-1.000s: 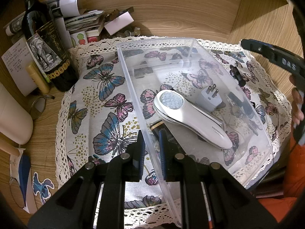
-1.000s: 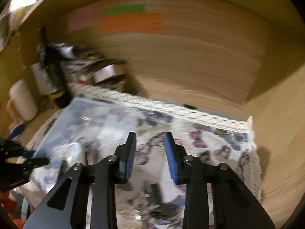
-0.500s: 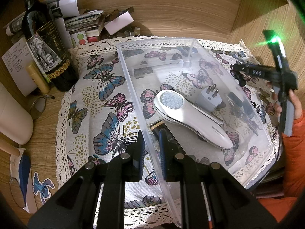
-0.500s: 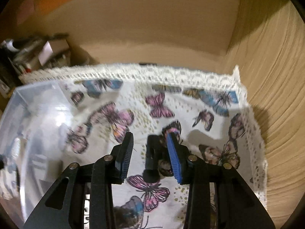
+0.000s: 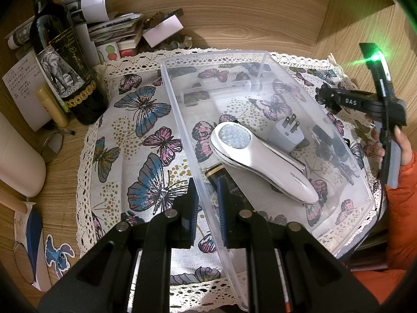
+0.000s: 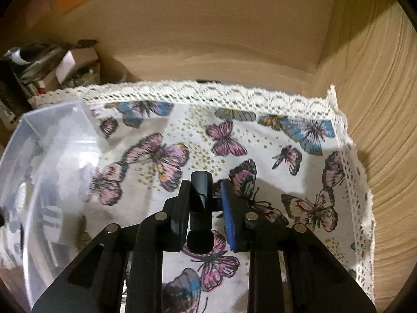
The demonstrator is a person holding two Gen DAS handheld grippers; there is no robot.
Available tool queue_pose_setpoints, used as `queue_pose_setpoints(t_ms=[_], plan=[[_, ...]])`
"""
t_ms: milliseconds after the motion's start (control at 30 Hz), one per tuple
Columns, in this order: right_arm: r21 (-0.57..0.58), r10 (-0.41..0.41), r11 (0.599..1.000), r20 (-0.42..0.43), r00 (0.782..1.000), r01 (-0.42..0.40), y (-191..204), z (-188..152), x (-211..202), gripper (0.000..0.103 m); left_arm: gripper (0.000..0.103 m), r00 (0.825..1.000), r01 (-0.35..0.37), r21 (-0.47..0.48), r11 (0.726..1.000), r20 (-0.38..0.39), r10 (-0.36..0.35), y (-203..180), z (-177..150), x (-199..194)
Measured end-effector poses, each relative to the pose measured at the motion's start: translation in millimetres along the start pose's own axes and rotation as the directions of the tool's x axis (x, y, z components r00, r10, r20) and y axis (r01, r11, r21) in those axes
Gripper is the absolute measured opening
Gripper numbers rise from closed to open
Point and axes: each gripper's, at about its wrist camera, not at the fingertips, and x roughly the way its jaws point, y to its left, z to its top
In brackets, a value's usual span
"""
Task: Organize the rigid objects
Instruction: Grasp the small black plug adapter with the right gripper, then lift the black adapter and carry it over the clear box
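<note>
Now your right gripper [image 6: 204, 203] has just closed its fingers around the small black clip-like object [image 6: 200, 195], ready for the clear plastic bin [image 5: 182, 120], whose wall your left gripper [image 5: 207, 203] clamps.

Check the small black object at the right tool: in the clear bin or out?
Out. The black object lies on the butterfly cloth between the right tool's just-closing jaws; the clear bin sits alongside.

left gripper [image 5: 206, 203]: clamped, angled down | right gripper [image 6: 204, 203]: jaws just closing, angled down
</note>
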Motion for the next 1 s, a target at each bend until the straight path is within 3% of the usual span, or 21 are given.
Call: queue_pose_setpoints(t_ms=[567,1000], plan=[[-0.146,0.097,0.987,0.174,0.98,-0.072,59.8,12.6,-70.6,0.021,0.014,1.0,0.0,0.0,1.0,-0.001,0.0,1.1,-0.3,0.4],[-0.283,0.201,0.949,0.198,0.959,-0.14,113.2,3.4,-91.7,0.021,0.014,1.0,0.003,-0.001,1.0,-0.001,-0.003,1.6,-1.2,1.0]])
